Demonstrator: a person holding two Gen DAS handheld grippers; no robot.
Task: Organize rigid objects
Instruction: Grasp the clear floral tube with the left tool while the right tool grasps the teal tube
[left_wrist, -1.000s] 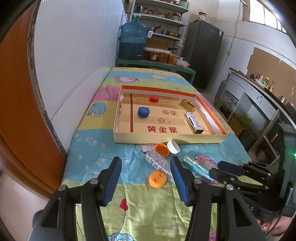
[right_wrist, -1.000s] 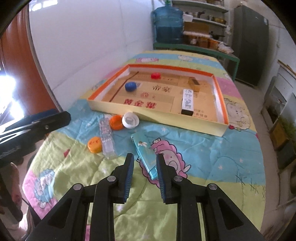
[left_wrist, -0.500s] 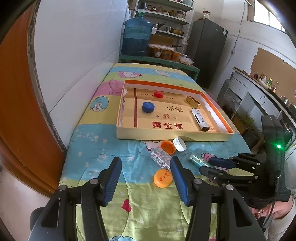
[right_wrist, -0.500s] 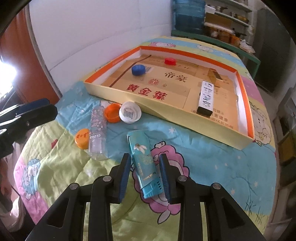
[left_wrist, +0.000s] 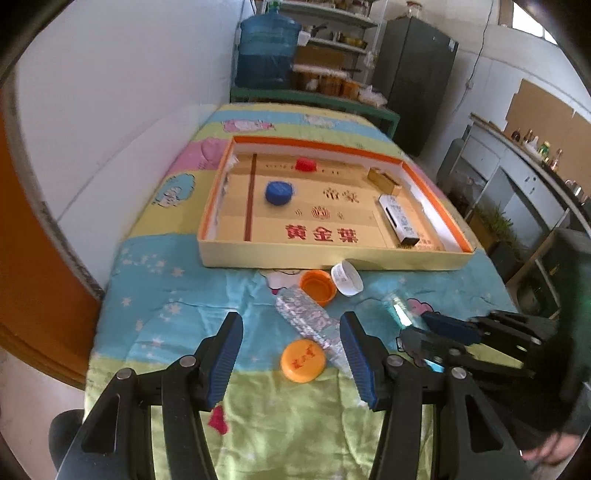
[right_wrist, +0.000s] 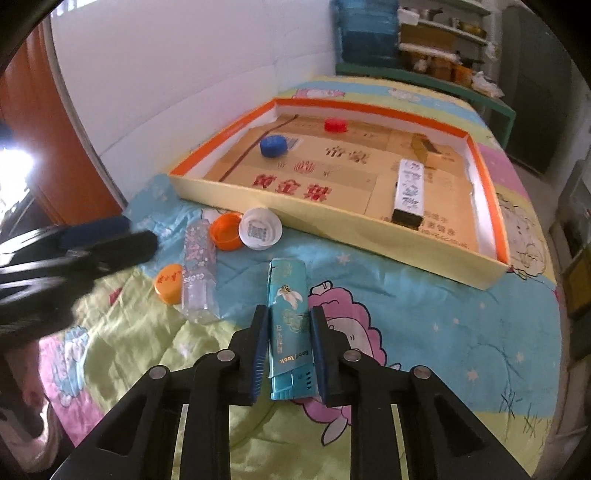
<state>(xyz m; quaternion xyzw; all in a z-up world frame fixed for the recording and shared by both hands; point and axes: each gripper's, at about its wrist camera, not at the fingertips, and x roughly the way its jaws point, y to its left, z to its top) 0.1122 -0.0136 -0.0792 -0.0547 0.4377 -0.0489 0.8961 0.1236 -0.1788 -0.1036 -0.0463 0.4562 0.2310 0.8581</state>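
Cartoon-print cloth in blue, green and pink covers the surface (right_wrist: 443, 314), which stands against a white wall with shelving and a large blue water jug (left_wrist: 267, 51) at the far end.

Your right gripper (right_wrist: 286, 354) has its fingers (right_wrist: 258, 350) closed onto the long sides of a teal box (right_wrist: 290, 325) lying flat on the cloth; the jaws have just been closing, and both pads now sit against the box. The box's far end points toward the tray. In the left wrist view the same box shows only as a teal sliver beyond the right gripper.

Your left gripper (left_wrist: 291, 354) holds its fingers (left_wrist: 225, 358) wide apart above the cloth, gripping nothing. Between them, on the cloth, lies an orange cap (left_wrist: 303, 360) with red print, face up. A clear plastic bottle (left_wrist: 310, 321) lies on its side just beside that cap, its near end close to the right-hand finger.

Past the bottle, an orange lid (left_wrist: 317, 286) rests open side up, touching a white lid (left_wrist: 347, 277) beside it. Both lie close to the near wall of the tray.

Beyond them sits a shallow cardboard tray (left_wrist: 332, 258) with an orange rim and red characters printed on its floor. Inside it you have a blue cap (left_wrist: 279, 192) toward the left, a red cap (left_wrist: 306, 164) near the far wall, a small tan box (left_wrist: 384, 179) at the far right, and a long white-and-black box (left_wrist: 399, 219) lying along the right side.
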